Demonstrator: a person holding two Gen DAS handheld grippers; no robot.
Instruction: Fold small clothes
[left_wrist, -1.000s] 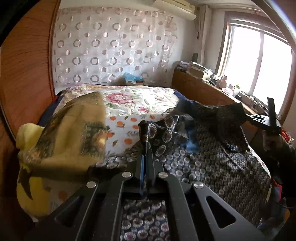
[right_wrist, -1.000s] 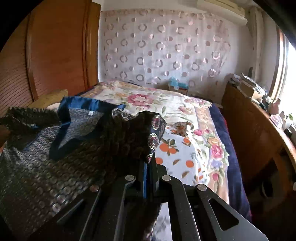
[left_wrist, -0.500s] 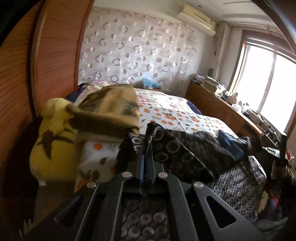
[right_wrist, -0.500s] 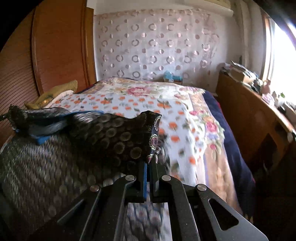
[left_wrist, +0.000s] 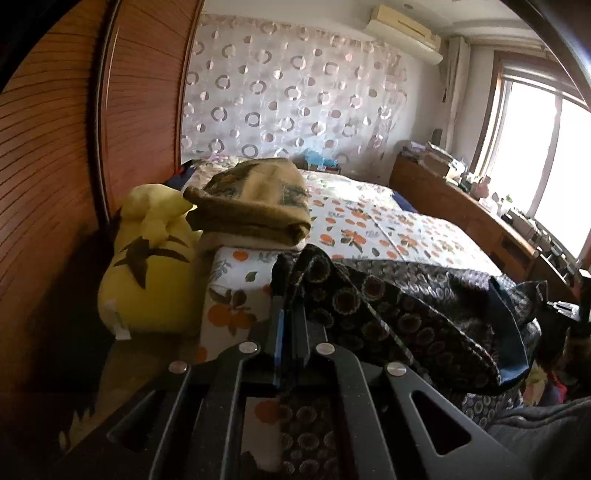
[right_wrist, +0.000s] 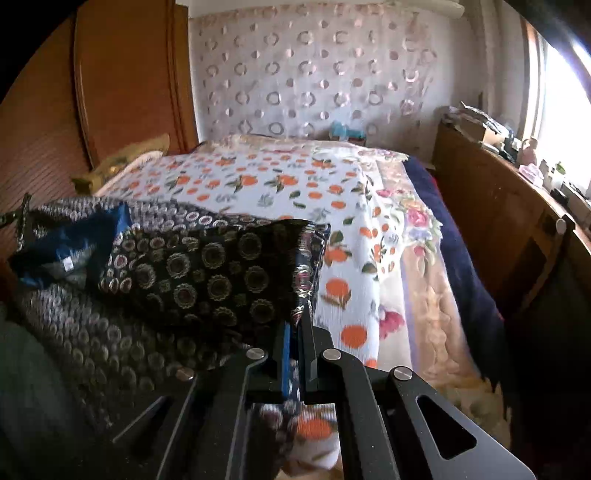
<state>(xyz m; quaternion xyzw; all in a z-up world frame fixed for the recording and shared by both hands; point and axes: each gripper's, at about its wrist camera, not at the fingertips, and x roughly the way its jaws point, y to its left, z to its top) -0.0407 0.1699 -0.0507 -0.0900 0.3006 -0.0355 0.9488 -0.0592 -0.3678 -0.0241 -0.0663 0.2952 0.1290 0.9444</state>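
Bedroom, bed (right_wrist: 373, 258) with orange-print cover: fold under way.
Left tool (left_wrist: 291, 317) and right tool (right_wrist: 300, 325) each clamp the dark patterned garment (right_wrist: 207, 273) over the bed; next, likely lay it flat.

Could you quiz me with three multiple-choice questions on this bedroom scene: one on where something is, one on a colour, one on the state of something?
1. Where does the folded olive blanket lie?
A. on the wooden counter
B. on the bed, beside the yellow plush toy
C. on the floor

2. What colour is the lining of the dark patterned garment?
A. blue
B. red
C. white

3. How do the jaws of the right gripper stand?
A. wide open, with nothing between them
B. shut on the garment's edge
C. shut on the bedspread

Answers: 1 B, it sits on the bedding next to the toy. 2 A, blue fabric shows inside the collar. 3 B, patterned cloth is pinched between them.
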